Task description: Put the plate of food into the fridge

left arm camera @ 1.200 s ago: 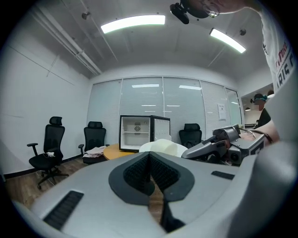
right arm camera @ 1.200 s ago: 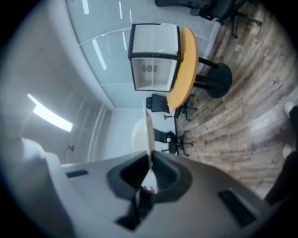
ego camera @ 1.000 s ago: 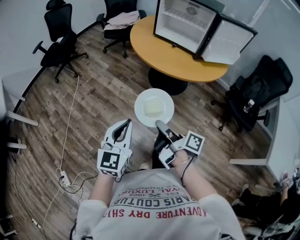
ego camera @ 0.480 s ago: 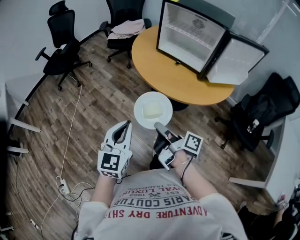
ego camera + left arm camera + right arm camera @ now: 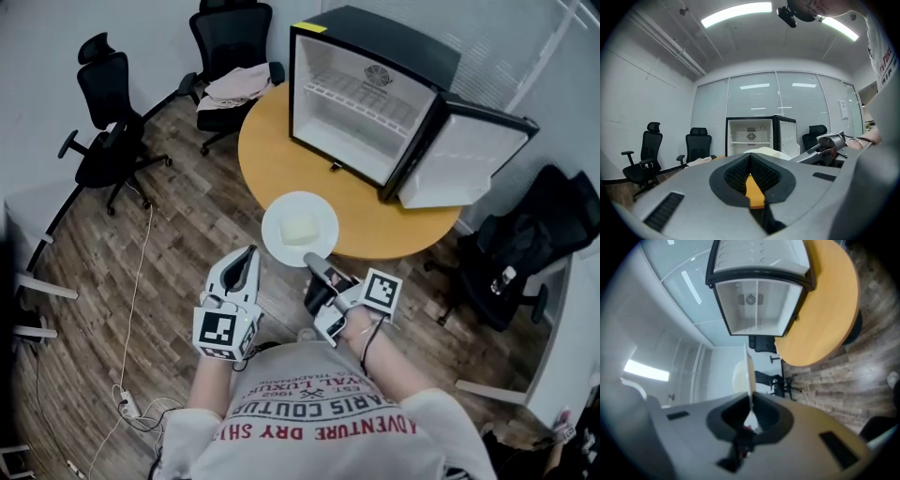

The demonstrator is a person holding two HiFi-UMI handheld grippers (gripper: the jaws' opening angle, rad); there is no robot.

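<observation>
The right claw (image 5: 316,266) is clamping the near rim of a round white plate (image 5: 277,232), its jaws pinched narrow on the thin edge, which is showing edge-on between them in the right gripper view. The plate is hanging roughly level in the air, carrying a pale block of food (image 5: 302,228) at its middle. Just beside it the left claw (image 5: 247,258) is hanging with jaws closed together and nothing between them. Seen from the head view, the plate is overlapping the near edge of a round orange-topped worktop (image 5: 272,155), on which a small black fridge (image 5: 398,45) is standing with its door (image 5: 448,161) swung wide and its white shelves bare. By my reading the pick-up is done and the carry is under way; the plate is not yet inside, so reaching across the worktop, sliding it onto a shelf and letting go are what is left
</observation>
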